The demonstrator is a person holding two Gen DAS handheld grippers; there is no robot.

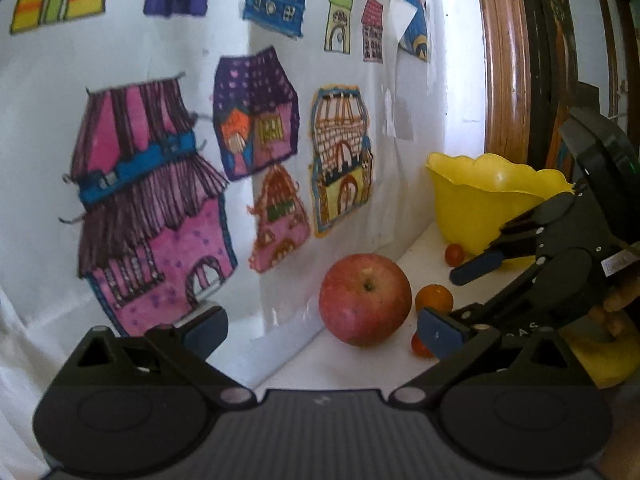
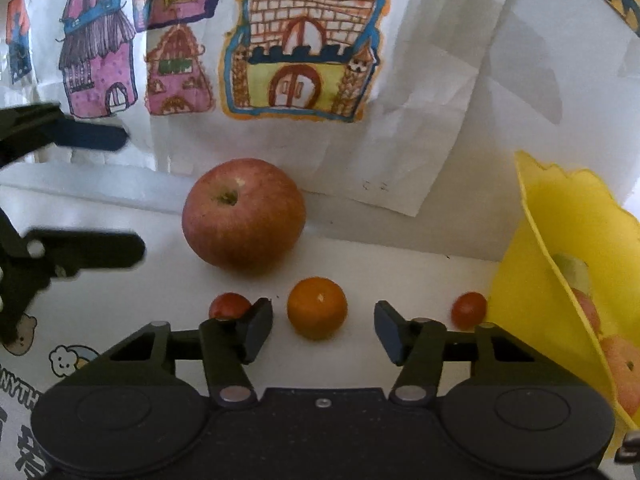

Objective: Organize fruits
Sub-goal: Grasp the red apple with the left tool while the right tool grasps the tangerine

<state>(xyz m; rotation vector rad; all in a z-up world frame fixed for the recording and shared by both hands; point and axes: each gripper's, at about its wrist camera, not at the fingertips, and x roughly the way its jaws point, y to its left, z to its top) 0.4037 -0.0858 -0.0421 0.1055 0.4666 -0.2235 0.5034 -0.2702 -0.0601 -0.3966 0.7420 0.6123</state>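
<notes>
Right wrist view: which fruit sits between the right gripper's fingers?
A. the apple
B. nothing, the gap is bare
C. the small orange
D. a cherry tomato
C. The small orange sits between the open fingers of the right gripper, untouched by either pad; the apple lies beyond it, and the cherry tomatoes sit outside the fingers.

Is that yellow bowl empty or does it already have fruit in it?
Not empty: the yellow bowl already holds fruit, visible through its translucent wall.

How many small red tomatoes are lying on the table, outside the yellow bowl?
2. One cherry tomato lies left of the small orange fruit, partly behind the right gripper's finger. The other lies beside the yellow bowl. The grippers may hide more.
</notes>
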